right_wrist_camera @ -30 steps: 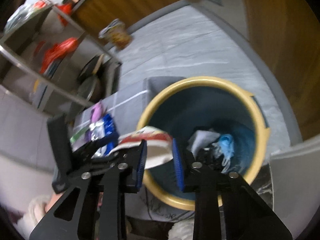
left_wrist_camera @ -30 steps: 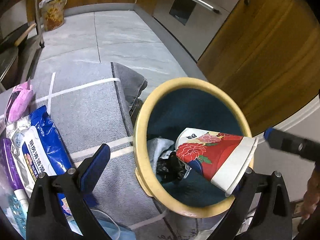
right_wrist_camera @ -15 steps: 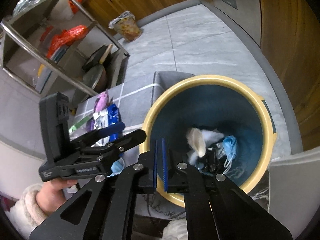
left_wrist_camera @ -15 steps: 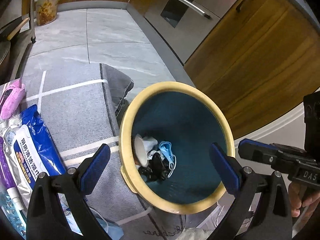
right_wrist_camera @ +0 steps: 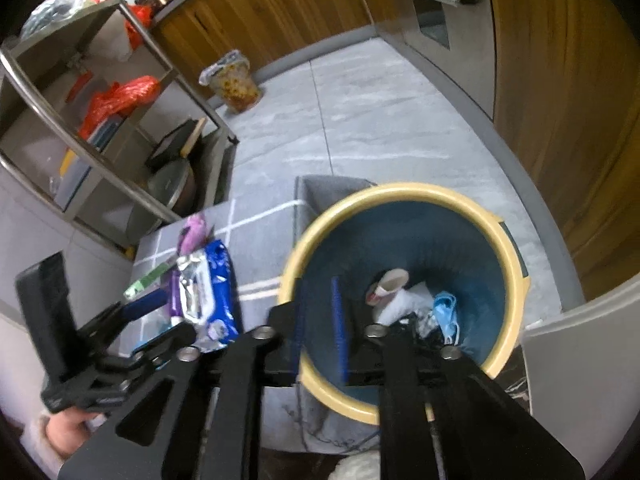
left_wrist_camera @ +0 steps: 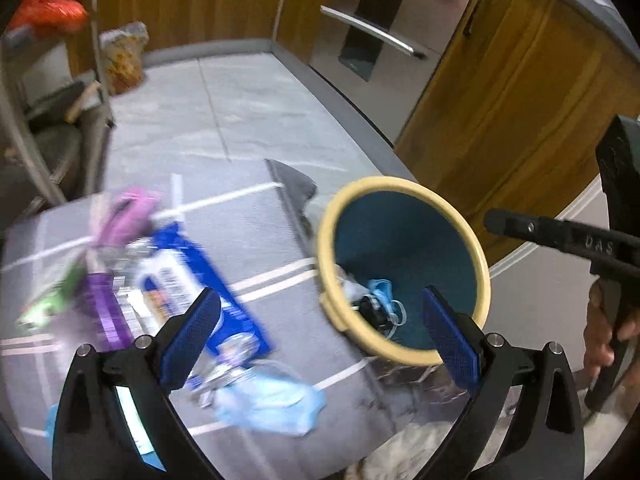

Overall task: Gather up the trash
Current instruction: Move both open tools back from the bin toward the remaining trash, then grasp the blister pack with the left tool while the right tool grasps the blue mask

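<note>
We see the left hand-held gripper (left_wrist_camera: 320,330) with its ribbed blue pads spread wide and nothing between them, poised above a grey woven mat (left_wrist_camera: 256,216) crossed by white lines. The right hand-held gripper (right_wrist_camera: 318,322) has just been opening; its two narrow blue pads stand a small gap apart, empty, over the near rim of the bin (right_wrist_camera: 400,191). That bin is round, with a thick cream plastic lip and a smooth dark teal inside. At its bottom lies the trash: a paper cup (right_wrist_camera: 386,286) on its side, crumpled white paper (right_wrist_camera: 400,304), a pale blue face mask (right_wrist_camera: 446,310) with thin loops, and something black we cannot make out. More litter remains on the mat to the left of the bin: a glossy blue and white wipes pack (right_wrist_camera: 210,292), a purple packet (left_wrist_camera: 106,312), a pink wrapper (right_wrist_camera: 194,230), a green strip (right_wrist_camera: 146,280) and, nearest the left gripper, a soft light blue mask (left_wrist_camera: 272,400); the left view blurs these. Around them is a grey marbled tile floor (right_wrist_camera: 360,120), wood-grain cabinet fronts (left_wrist_camera: 520,100), a steel appliance with bar handles (left_wrist_camera: 372,36), and a metal shelf (right_wrist_camera: 80,120) holding orange bags. A lined patterned basket (right_wrist_camera: 236,84) stands on the floor by the far cabinets.
</note>
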